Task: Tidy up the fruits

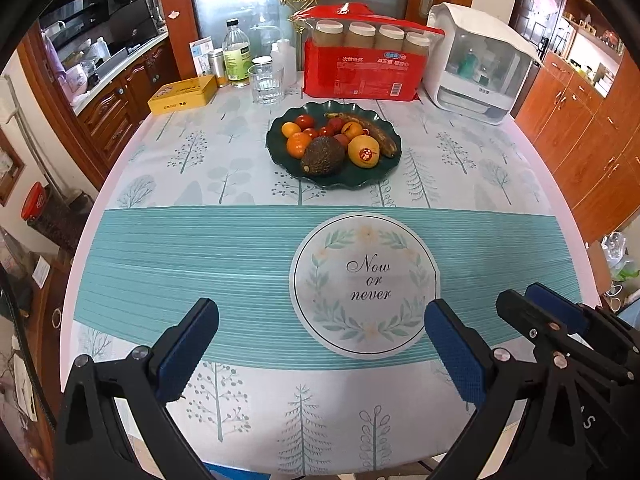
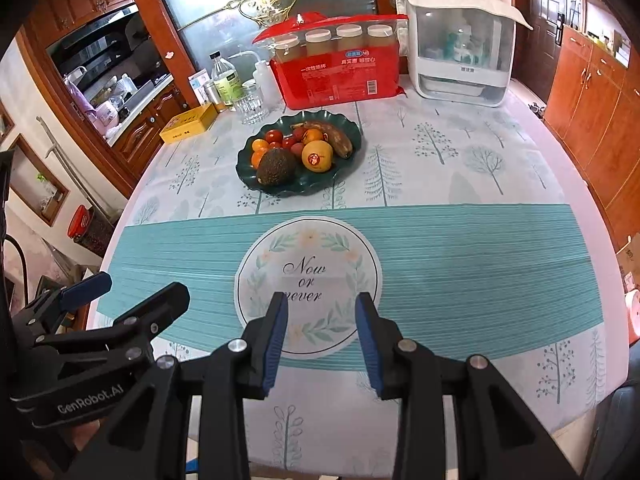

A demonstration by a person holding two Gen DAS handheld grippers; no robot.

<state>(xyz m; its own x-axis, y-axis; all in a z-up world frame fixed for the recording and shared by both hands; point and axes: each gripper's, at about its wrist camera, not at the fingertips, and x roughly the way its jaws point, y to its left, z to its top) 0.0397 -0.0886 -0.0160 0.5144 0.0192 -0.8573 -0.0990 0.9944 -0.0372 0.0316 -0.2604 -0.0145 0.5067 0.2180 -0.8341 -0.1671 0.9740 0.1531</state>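
Note:
A dark green wavy plate (image 1: 362, 178) (image 2: 280, 188) stands mid-table with fruit on it: a dark avocado (image 1: 322, 155) (image 2: 276, 167), a stickered yellow-orange fruit (image 1: 363, 151) (image 2: 317, 155), a brown banana (image 1: 372, 130) (image 2: 332, 136), oranges (image 1: 299, 145) and small red tomatoes (image 1: 305, 121). My left gripper (image 1: 322, 312) is open wide and empty over the near table edge. My right gripper (image 2: 322, 308) is open and empty, beside the left one. Each gripper shows in the other's view: the right (image 1: 520, 298), the left (image 2: 132, 286).
At the table's back stand a red pack of paper cups (image 1: 366, 62), a white lidded appliance (image 1: 476, 64), a glass (image 1: 266, 82), bottles (image 1: 237, 54) and a yellow tin (image 1: 183, 94). Wooden cabinets flank both sides. The cloth has a round "Now or never" print (image 1: 366, 284).

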